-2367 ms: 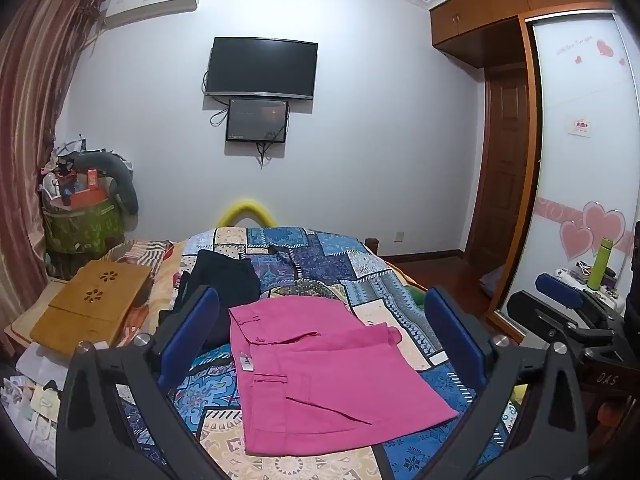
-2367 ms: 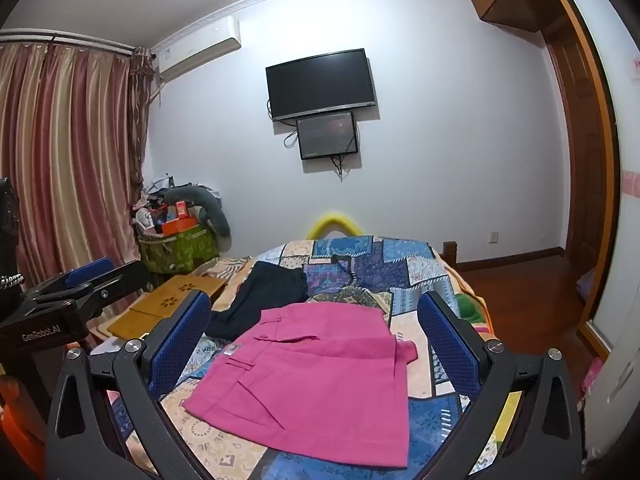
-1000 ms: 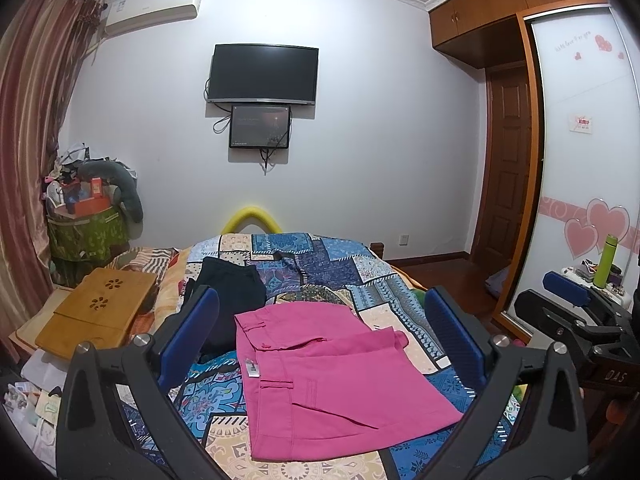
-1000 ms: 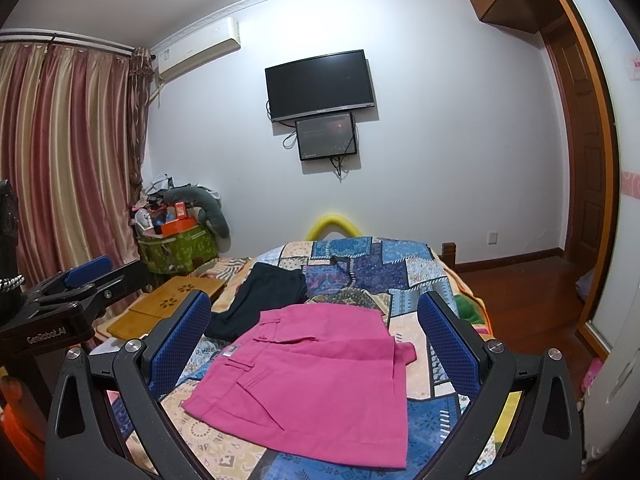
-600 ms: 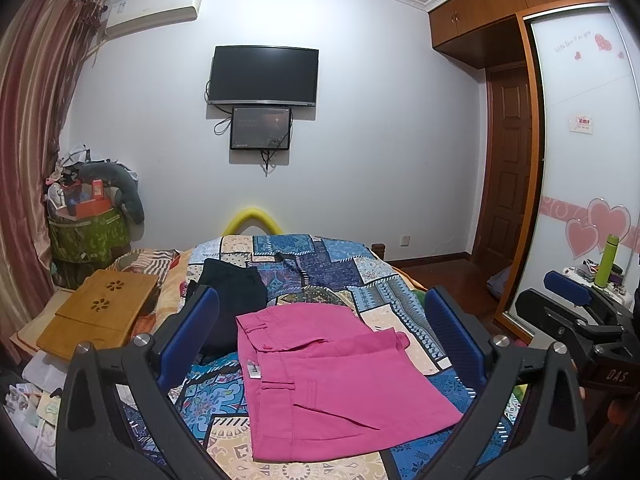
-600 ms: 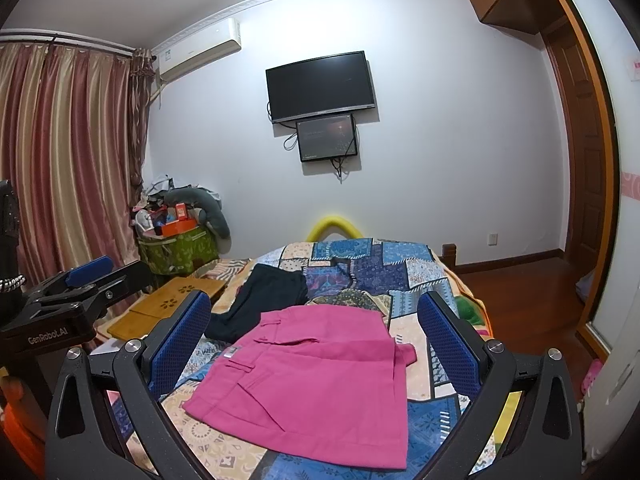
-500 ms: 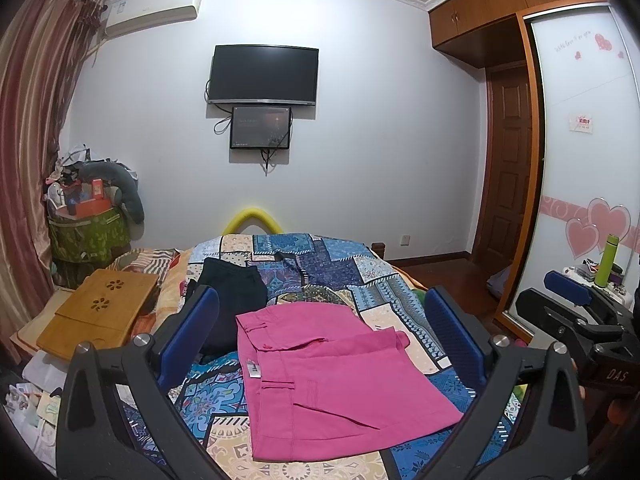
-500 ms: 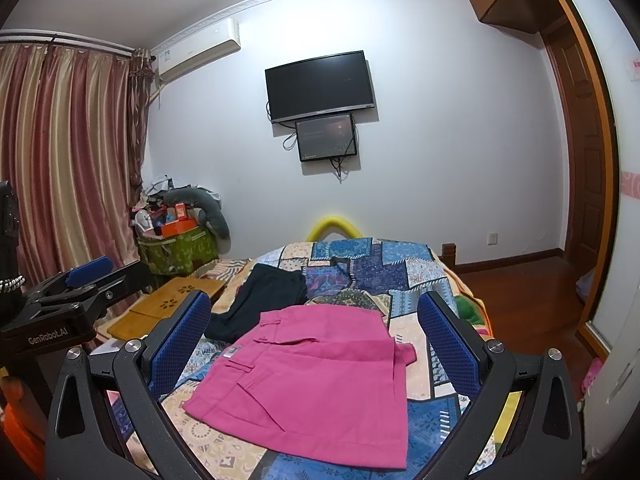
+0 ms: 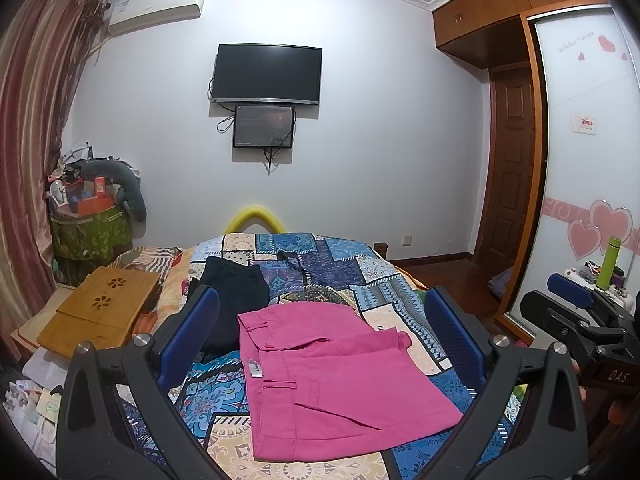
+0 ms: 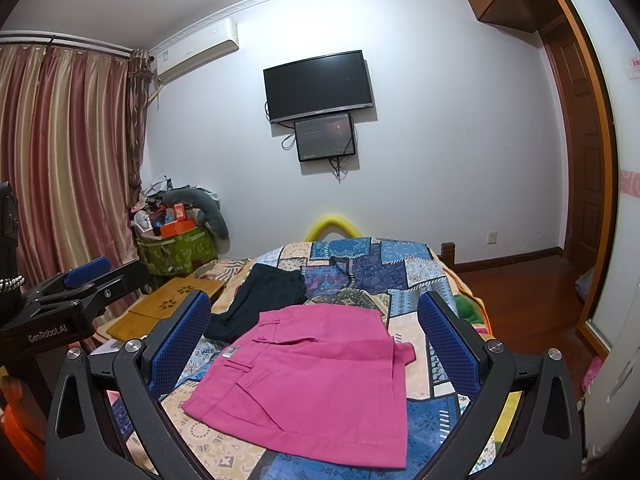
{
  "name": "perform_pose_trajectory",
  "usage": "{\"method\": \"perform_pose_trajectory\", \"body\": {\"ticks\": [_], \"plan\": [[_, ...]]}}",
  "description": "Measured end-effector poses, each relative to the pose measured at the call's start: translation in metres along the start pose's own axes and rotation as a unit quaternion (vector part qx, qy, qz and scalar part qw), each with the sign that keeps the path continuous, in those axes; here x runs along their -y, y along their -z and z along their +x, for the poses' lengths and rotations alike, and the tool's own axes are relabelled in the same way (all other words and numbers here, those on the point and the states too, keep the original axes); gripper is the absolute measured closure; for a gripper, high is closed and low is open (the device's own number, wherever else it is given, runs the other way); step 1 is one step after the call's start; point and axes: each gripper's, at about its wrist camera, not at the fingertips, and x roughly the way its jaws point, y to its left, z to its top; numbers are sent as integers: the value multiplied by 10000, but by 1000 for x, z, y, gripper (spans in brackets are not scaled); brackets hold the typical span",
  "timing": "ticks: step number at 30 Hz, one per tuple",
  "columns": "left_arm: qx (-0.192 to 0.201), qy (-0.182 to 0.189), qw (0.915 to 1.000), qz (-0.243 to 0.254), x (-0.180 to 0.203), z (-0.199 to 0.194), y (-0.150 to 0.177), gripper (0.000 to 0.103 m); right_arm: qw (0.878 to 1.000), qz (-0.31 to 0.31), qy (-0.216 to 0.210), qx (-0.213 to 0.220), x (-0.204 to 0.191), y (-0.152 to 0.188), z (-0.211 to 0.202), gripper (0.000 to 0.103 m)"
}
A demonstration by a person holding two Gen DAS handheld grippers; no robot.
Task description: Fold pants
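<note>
Since 2.4 s ago the left gripper (image 9: 320, 332) has tilted slightly upward; right gripper (image 10: 316, 332) unchanged. Both jaws wide open, holding nothing. Folded magenta cotton pants (image 9: 332, 376) lie flat on the patchwork-quilted bed (image 9: 320, 256), ahead between the jaws, untouched.

The left finger of the left gripper (image 9: 322, 334) covers part of the dark garment (image 9: 236, 300) on the bed; the near end of the bed (image 9: 340, 256) drops below the frame in both views; the white tag (image 9: 255, 369) on the pink pants (image 9: 332, 372) is too small to read; the clutter in the green basket (image 10: 176, 248) is a jumble I cannot sort out; the wardrobe (image 9: 580, 152) runs off the right edge; whoever holds the grippers stays out of sight.
</note>
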Motion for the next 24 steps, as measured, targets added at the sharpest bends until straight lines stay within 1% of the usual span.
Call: {"method": "perform_pose_trajectory", "body": {"ticks": [7,12,15,18,20,22,24], "plan": [[-11,-55,10000,20,0,2,0,0,10000,32,31,-49,3,3,4,0],[-140,-133,9998,111,0,16,3,0,9998,83,63,-142,8,6,14,0],[-346,-140,9991,202,0,34,6,0,9997,103,73,-228,12,9,25,0],[-486,-256,9982,260,-3,56,10,0,9994,45,121,-332,17,14,40,0],[-607,-238,9975,258,-6,70,13,0,9992,16,163,-352,21,20,49,0],[-770,-208,9965,240,-10,89,18,0,9983,6,229,-534,31,27,69,0],[-862,-298,9954,301,-13,107,23,0,9974,13,276,-670,38,34,80,0]]}}
